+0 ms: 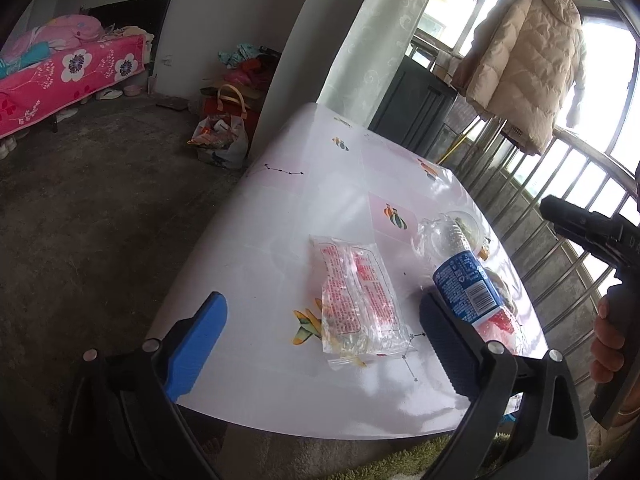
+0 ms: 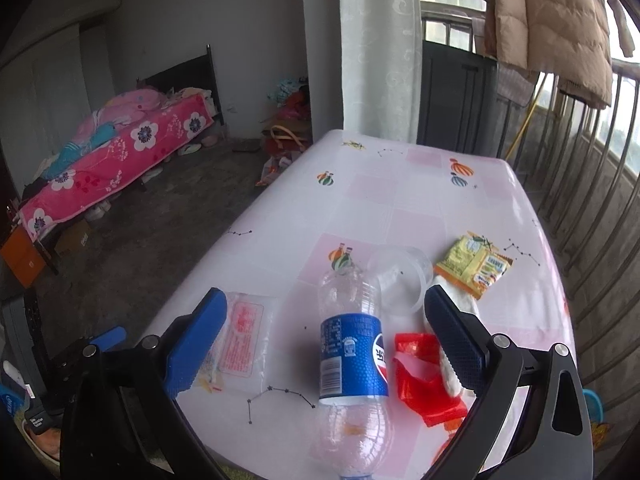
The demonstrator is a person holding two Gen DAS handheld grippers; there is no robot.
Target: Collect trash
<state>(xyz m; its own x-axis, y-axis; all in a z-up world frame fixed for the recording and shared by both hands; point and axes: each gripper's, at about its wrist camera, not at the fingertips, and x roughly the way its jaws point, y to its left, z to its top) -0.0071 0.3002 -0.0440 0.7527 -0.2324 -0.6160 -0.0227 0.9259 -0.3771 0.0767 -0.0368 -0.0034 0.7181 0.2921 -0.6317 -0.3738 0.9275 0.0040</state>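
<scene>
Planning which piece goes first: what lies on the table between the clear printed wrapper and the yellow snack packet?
In the right wrist view, the empty plastic bottle and a clear plastic cup lie between the clear wrapper and the yellow packet.

Each handheld gripper is built of matte black plastic arms carrying two blue fingers with finely ridged, textured pads, seen here on the left gripper point(image 1: 322, 344) and the right gripper point(image 2: 324, 344). Round silver bolt heads mark the pivots where the black linkage arms meet, two on either side of each frame. From the left wrist view, the right unit shows a black pistol-style handle and a long black body with faint embossed lettering, wrapped by the person's bare right hand point(image 1: 606, 344).
</scene>
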